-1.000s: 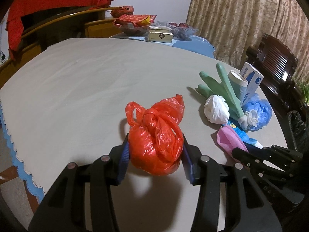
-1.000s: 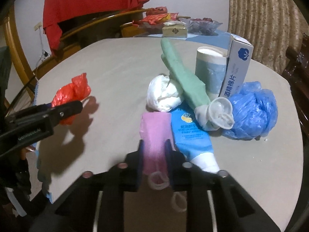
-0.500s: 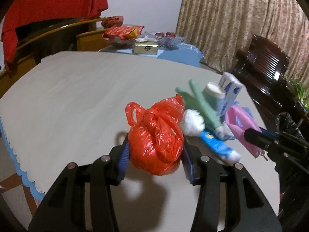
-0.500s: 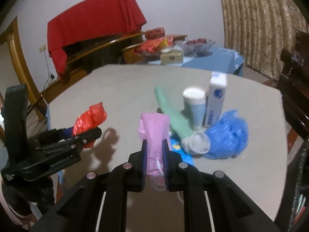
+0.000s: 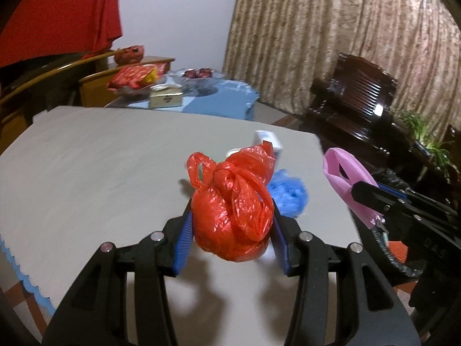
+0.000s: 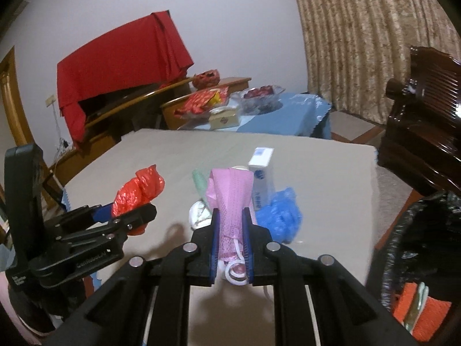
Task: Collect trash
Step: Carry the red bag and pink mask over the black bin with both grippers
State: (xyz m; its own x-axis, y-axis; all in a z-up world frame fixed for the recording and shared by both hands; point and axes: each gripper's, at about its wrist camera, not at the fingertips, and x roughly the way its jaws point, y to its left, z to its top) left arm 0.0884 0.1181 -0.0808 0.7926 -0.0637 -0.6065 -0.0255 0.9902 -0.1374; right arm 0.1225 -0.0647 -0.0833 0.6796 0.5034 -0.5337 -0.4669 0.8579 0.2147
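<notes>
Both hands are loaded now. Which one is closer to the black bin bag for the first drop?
Right, probably. The right gripper, shut on the pink mask, has the black bin bag open beside it; the left gripper holds the red bag farther away.

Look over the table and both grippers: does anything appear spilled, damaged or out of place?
Nothing looks spilled or broken. The left gripper holds a knotted red plastic bag, the right gripper a pink face mask. The oddity is litter still heaped on the table: a crumpled blue bag, white wad, and carton.

Both wrist views look forward, downward over grey table [image 5: 86,173]; shared: blue bag [image 6: 279,216], curtain [image 5: 331,43].
</notes>
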